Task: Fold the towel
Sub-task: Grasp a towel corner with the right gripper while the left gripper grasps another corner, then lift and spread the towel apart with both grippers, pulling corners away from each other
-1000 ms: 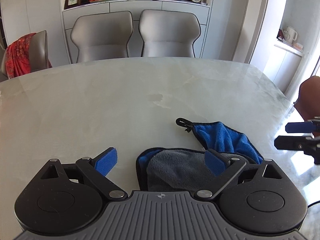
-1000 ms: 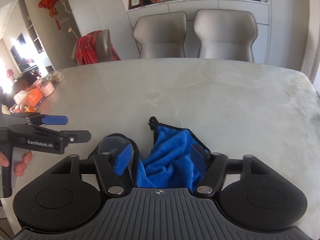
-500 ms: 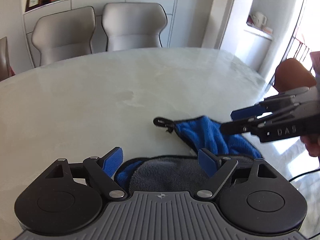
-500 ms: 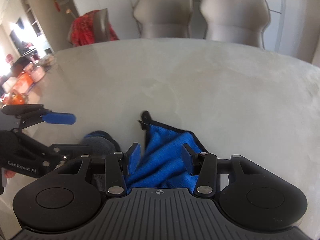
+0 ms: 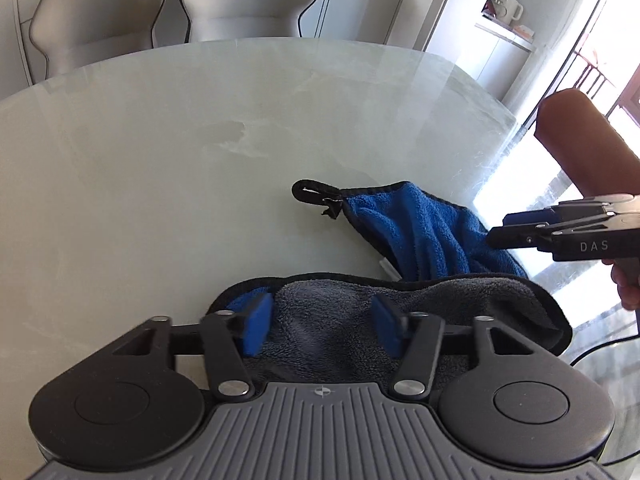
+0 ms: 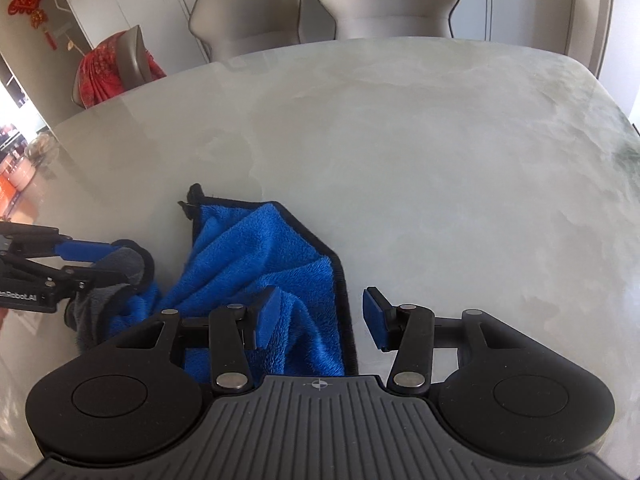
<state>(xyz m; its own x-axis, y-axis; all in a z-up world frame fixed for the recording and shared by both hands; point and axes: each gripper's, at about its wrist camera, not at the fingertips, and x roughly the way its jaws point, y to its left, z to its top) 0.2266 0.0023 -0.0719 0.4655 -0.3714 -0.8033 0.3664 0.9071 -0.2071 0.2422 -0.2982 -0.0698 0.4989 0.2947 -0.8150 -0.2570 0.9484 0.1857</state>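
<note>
A towel, blue on one side [image 5: 416, 232] and grey on the other [image 5: 328, 332], lies crumpled on the pale marble table [image 5: 160, 184], a black hanging loop [image 5: 308, 192] at its far corner. My left gripper [image 5: 322, 330] is open, its pads straddling the grey fold at the near edge. My right gripper [image 6: 318, 316] is open over the towel's black-trimmed right edge [image 6: 340, 276]; the blue side [image 6: 256, 252] shows there. In the left wrist view the right gripper [image 5: 560, 232] hovers at the towel's right side. In the right wrist view the left gripper [image 6: 80, 260] straddles the grey fold.
Two grey chairs [image 5: 168, 12] stand behind the table's far edge. A chair draped with a red cloth [image 6: 108, 68] is at the far left. A brown chair back [image 5: 580, 136] stands at the right. Jars and boxes [image 6: 16, 168] sit at the left edge.
Both grippers have lowered and moved in on the towel. The left jaws have narrowed around the grey fold. The right jaws narrowed half a second ago and have since widened over the towel's right edge.
</note>
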